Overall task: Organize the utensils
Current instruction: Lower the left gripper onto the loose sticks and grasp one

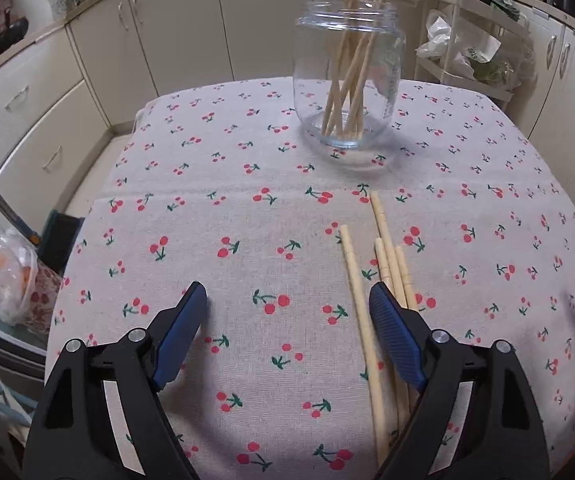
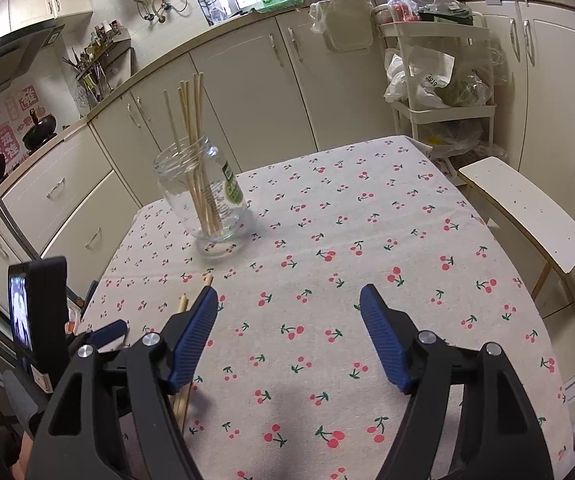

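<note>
A clear glass jar stands at the far side of the cherry-print tablecloth with several wooden chopsticks upright in it. Several loose chopsticks lie flat on the cloth, close to me. My left gripper is open just above them. One chopstick lies between its jaws near the right finger, and the others run under that finger. In the right wrist view the jar is at the far left. My right gripper hangs open over bare cloth, with the loose chopsticks beside its left finger.
One of the left gripper's blue fingers shows at the lower left, below a black phone mount. A white trolley full of bags and a white bench stand past the table's right edge. A plastic bag sits off the left edge.
</note>
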Demonstrator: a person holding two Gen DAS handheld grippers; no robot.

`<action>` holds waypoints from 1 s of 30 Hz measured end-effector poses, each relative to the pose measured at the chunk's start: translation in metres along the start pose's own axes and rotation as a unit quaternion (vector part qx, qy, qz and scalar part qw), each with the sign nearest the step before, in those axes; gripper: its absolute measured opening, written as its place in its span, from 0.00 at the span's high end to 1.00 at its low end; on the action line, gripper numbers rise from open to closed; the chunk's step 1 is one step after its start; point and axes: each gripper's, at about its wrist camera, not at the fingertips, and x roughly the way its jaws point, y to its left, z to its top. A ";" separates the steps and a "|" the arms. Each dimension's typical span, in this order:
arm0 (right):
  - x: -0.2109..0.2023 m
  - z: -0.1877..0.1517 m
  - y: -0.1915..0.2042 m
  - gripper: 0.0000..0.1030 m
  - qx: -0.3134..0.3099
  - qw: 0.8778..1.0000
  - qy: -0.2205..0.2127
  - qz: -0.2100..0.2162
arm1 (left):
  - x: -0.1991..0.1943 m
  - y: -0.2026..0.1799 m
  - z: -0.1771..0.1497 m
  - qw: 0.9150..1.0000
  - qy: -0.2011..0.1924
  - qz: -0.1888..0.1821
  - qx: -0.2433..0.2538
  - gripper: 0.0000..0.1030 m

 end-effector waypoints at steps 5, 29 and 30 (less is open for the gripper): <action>0.010 -0.005 0.010 0.31 -0.029 0.999 0.032 0.001 | -0.003 0.004 0.003 1.000 0.004 -0.018 0.009 0.56; 0.057 -0.034 0.066 0.59 -0.157 0.981 0.117 -0.005 | 0.004 0.024 0.011 0.991 -0.006 -0.118 0.060 0.69; 0.056 -0.032 0.060 0.62 -0.149 0.982 0.117 -0.008 | 0.004 0.024 0.011 0.991 -0.005 -0.122 0.058 0.69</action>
